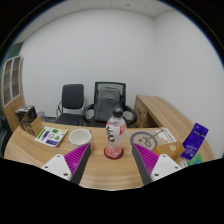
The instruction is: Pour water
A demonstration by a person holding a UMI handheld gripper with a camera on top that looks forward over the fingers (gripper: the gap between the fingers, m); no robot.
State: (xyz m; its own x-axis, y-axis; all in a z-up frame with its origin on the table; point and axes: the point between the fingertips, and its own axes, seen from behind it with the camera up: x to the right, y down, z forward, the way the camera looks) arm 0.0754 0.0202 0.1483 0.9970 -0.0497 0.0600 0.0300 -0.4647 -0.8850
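Note:
A clear plastic water bottle (pixel 116 132) with a white label and a white cap stands upright in a red cup or holder (pixel 113 153) on the wooden table (pixel 100 170). My gripper (pixel 112 158) is open. Its pink-purple pads (pixel 74 157) lie at either side of the bottle's base, with a gap at each side. The bottle stands between the fingers, at their tips. A round grey-rimmed dish (pixel 143 140) sits just right of the bottle.
Two black office chairs (pixel 71 102) stand behind the table. A green-and-white book (pixel 51 135) lies at the left. A purple box (pixel 193 141) and small items lie at the right. A wooden side desk (pixel 165 112) stands at the right.

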